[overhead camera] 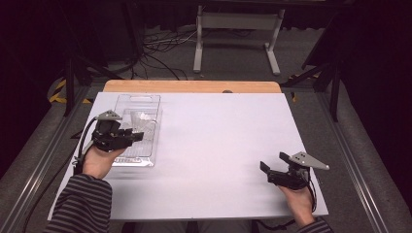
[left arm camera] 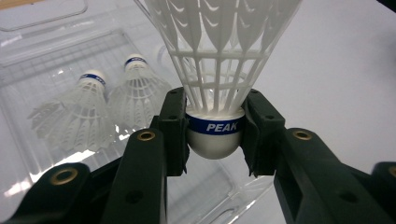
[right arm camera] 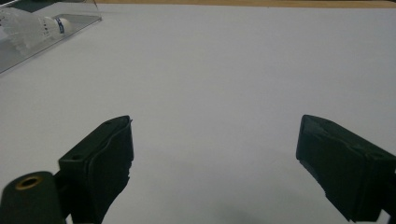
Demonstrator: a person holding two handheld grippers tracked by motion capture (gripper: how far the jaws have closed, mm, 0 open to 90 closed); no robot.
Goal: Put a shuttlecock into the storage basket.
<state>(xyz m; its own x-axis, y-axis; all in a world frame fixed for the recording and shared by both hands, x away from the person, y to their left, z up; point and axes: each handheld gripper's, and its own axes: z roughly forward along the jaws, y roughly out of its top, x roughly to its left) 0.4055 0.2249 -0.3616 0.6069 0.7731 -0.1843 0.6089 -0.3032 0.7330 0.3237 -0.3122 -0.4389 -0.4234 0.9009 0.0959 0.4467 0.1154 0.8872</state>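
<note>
Left tongs [left arm camera: 215, 135] pinch a shuttlecock [left arm camera: 215, 70] (cork base); right tongs [right arm camera: 215, 163] stand spread, touching nothing.

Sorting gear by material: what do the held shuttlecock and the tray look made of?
Shuttlecock: white moulded skirt, likely plastic, judging by its lattice ribs; smooth, slightly glossy white base with a blue band, material unclear. Tray: clear glossy plastic, see-through with bright reflections.

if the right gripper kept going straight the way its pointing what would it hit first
Probably nothing soon. The right gripper, jaws open and empty, points across the bare white table. The clear tray with a shuttlecock lies off to the left of that line, though depth is hard to judge.
</note>
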